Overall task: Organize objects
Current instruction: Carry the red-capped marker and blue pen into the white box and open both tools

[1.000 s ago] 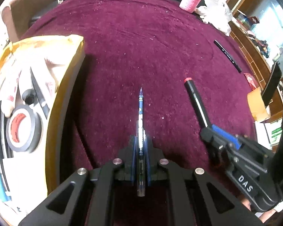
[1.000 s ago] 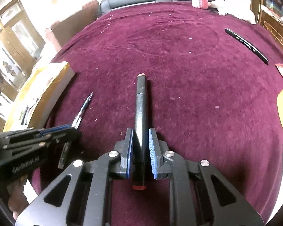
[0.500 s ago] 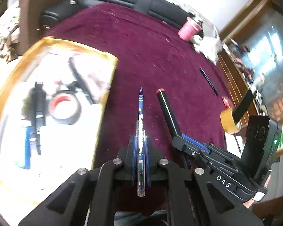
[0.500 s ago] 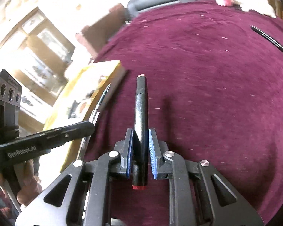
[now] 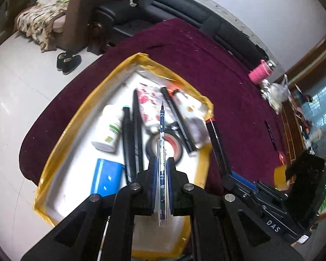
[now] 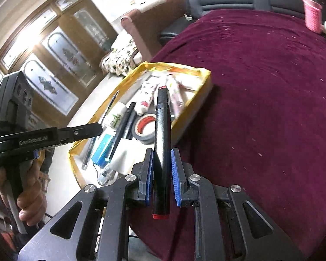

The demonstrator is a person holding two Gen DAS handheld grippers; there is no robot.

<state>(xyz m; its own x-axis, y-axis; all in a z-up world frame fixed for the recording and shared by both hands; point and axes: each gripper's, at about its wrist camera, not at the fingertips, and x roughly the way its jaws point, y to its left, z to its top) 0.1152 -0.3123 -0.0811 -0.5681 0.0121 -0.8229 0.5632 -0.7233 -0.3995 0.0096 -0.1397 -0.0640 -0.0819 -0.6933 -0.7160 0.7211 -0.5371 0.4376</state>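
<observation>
Left wrist view: cloth (image 5: 217,69) fills the frame, yellow-rimmed tray (image 5: 60,143) at 9 o'clock, already holding tape, a bottle and several pens. Left gripper (image 5: 162,169) jaws clamped on the pen (image 5: 162,134), hovering above the tray. Right gripper (image 6: 161,169) at 4 o'clock, jaws tight on the marker (image 6: 162,130), probably just outside the rim. Step: carry-over. Next: lower, open, release both.

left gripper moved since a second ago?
Yes. The left gripper, shut on the blue pen, went from over the maroon cloth to above the yellow-rimmed tray.
</observation>
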